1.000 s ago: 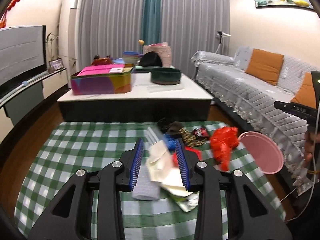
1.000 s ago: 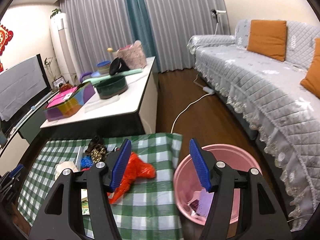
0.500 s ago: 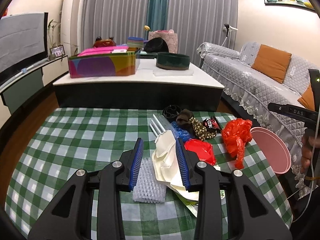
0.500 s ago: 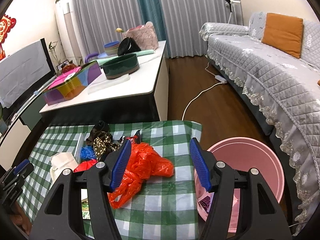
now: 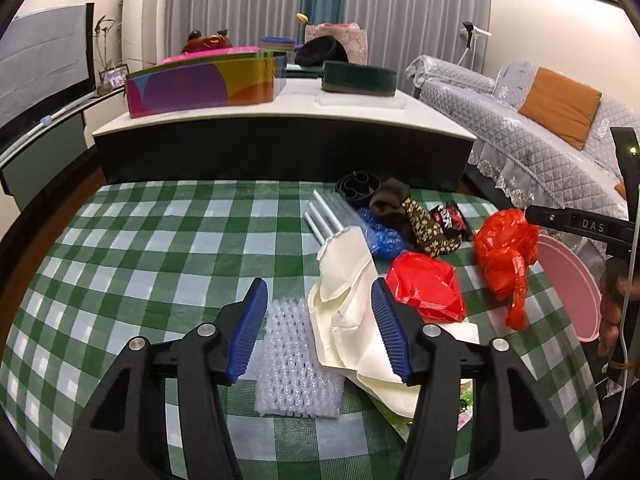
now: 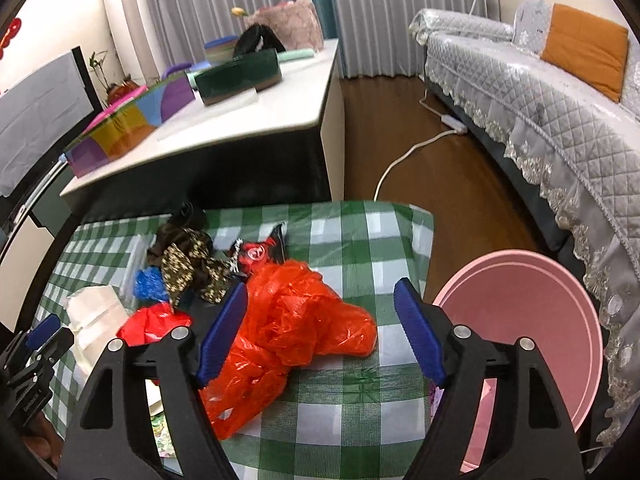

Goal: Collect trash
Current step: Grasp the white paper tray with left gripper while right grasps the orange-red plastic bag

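While most litter lies uncollected on the checked cloth (image 5: pixel 160 248) — barely begun. Maybe one scrap inside pink bin (image 6: pixel 520 312). Left gripper (image 5: pixel 318 328), right gripper (image 6: pixel 320 332) spreading over white paper (image 5: pixel 348 280) and red bag (image 6: pixel 288 320) — gripping nothing.

Past my checkered spot there's a low white counter (image 5: pixel 280 120) with a rainbow-coloured box (image 5: pixel 200 84) on the left and a dark green round tin (image 5: pixel 359 78) to its right. Grey quilted sofa (image 6: pixel 540 92) with an orange cushion (image 6: pixel 584 48) far right, grey curtains (image 5: pixel 248 0) behind.
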